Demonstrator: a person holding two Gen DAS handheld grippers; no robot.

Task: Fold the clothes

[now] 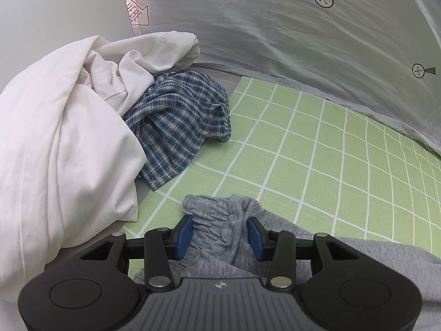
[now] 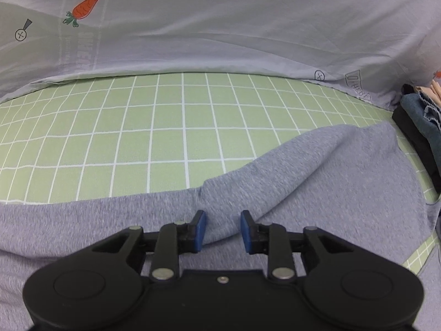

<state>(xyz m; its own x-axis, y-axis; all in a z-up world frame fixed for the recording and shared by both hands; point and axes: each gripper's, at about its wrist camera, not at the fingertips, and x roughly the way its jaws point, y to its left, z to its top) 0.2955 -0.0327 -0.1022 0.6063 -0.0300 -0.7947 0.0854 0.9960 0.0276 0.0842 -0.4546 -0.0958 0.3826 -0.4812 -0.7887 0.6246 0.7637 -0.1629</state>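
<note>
- Farthest left of the green checked mat (image 1: pixel 317 149), a bulky white garment (image 1: pixel 55 143) lies heaped, overhanging the mat's left edge.
- A blue plaid shirt (image 1: pixel 179 127) is crumpled against that white heap, its lower hem spilling onto the mat's left side.
- On the near edge of the mat lies the grey garment (image 1: pixel 220 237), its gathered elastic waistband bunched up at the left end.
- The left gripper (image 1: pixel 220 237) has that waistband between its blue fingers (image 1: pixel 184 234); the left pad presses the bunched cloth, the right one sits against a fold, so it looks clenched on the grey garment.
- Along the far side of the mat runs a pale grey sheet (image 2: pixel 220 27) printed with a carrot (image 2: pixel 84 8) and small round marks.
- The grey garment stretches rightward across the mat's near edge, one rounded end reaching toward the mat's right side.
- The right gripper (image 2: pixel 223 231) hangs over this cloth, its fingers (image 2: pixel 199 230) parted with flat fabric showing between them, gripping nothing that I can see.
- Just off the mat's right edge sits a stack of dark folded clothes (image 2: pixel 419 127), denim among them.
</note>
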